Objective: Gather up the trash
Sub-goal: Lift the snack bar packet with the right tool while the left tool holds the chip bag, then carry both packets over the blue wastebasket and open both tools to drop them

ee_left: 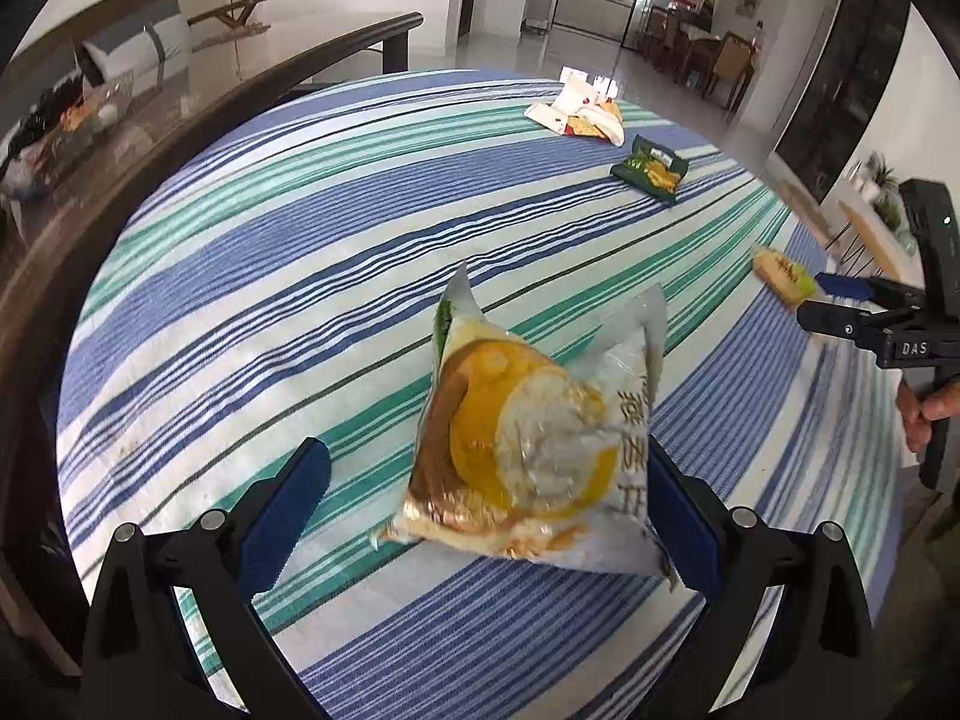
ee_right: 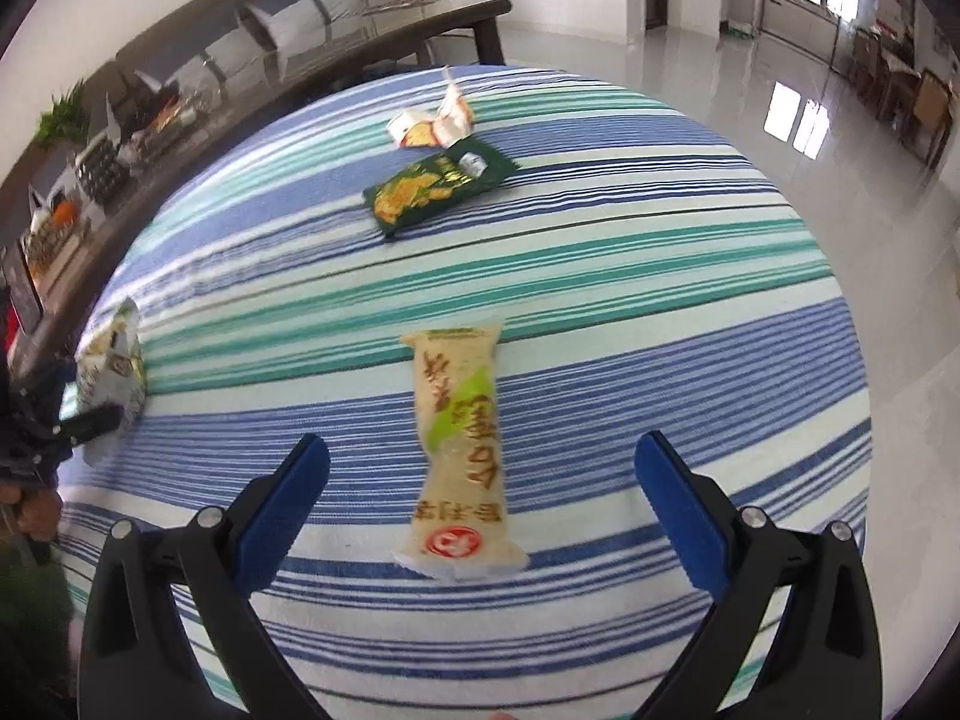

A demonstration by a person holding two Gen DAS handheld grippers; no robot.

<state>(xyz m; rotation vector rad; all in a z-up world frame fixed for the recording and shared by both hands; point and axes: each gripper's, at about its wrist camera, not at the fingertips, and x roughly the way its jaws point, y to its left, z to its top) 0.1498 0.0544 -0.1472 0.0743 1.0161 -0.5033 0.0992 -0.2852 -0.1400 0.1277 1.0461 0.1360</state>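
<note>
A crumpled silver and yellow snack bag (ee_left: 528,438) lies on the striped tablecloth (ee_left: 300,252) between the open fingers of my left gripper (ee_left: 486,474), leaning against the right pad. It also shows at the left of the right wrist view (ee_right: 111,369). A long beige wrapper (ee_right: 459,450) lies flat between the open fingers of my right gripper (ee_right: 480,474); it also shows in the left wrist view (ee_left: 783,276). My right gripper also shows there (ee_left: 825,300). A green chip bag (ee_right: 438,186) (ee_left: 651,168) and a white and red wrapper (ee_right: 432,120) (ee_left: 579,111) lie farther away.
A dark wooden bench (ee_left: 180,102) with clutter runs along the table's far left side. Dining chairs (ee_left: 714,57) stand across the tiled floor. The tablecloth edge (ee_right: 852,360) drops off to the right.
</note>
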